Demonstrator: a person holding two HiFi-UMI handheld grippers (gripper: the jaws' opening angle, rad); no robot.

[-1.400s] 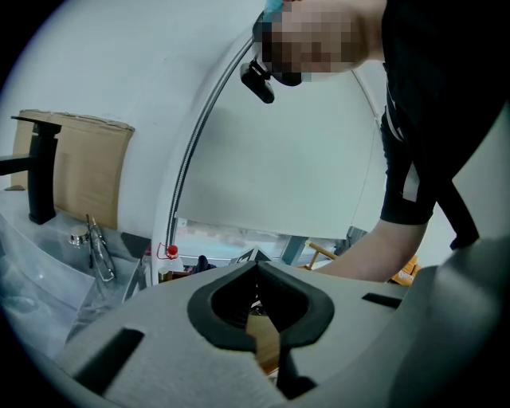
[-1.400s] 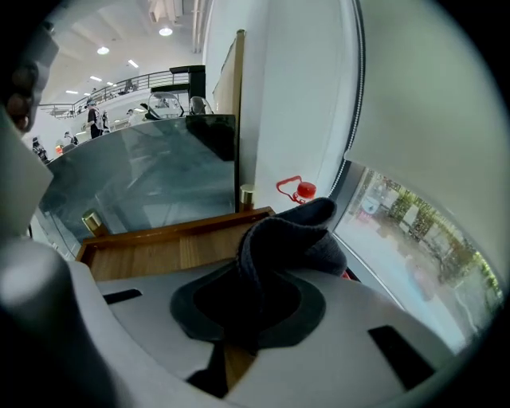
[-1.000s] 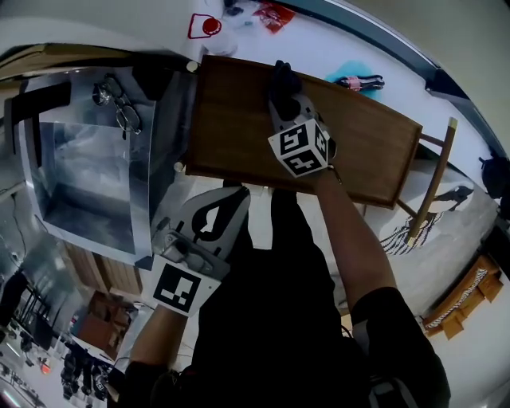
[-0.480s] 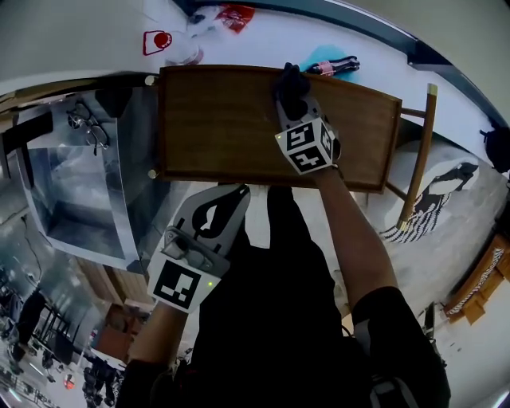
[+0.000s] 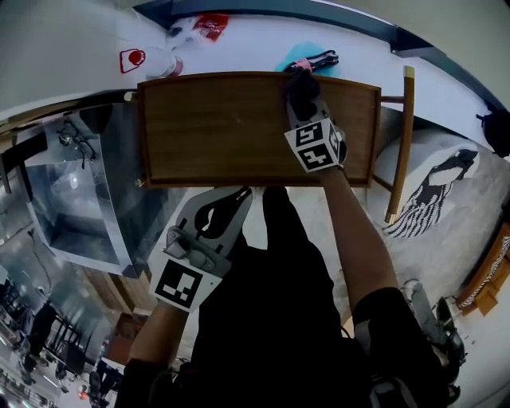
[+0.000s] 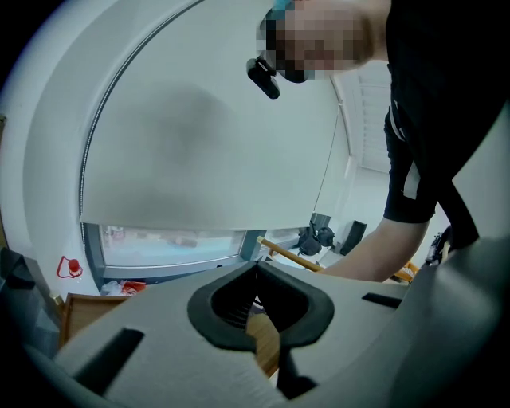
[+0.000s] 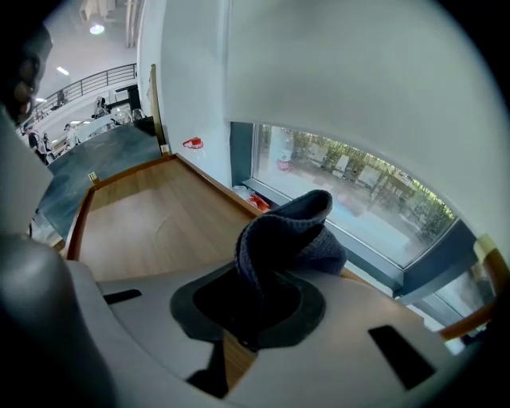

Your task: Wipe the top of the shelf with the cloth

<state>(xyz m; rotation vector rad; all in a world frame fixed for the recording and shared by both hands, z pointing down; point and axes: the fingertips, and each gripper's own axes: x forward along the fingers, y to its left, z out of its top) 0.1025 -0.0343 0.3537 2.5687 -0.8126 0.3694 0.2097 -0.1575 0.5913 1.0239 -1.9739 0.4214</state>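
Observation:
The brown wooden shelf top spans the upper middle of the head view. My right gripper rests on its far right part, shut on a dark grey knitted cloth that lies against the wood near the back edge. In the right gripper view the cloth bunches up out of the jaws, with the shelf top stretching away to the left. My left gripper hangs below the shelf's front edge, close to the person's body, shut with nothing in it. Its tips point up toward the window.
Left of the shelf stands a shiny glass-topped case with a pair of glasses on it. Behind the shelf lie a teal item and a red wrapper. A wooden post stands at the shelf's right end.
My right gripper has slid the cloth rightward along the shelf top, toward its far right corner. The left gripper has stayed where it was.

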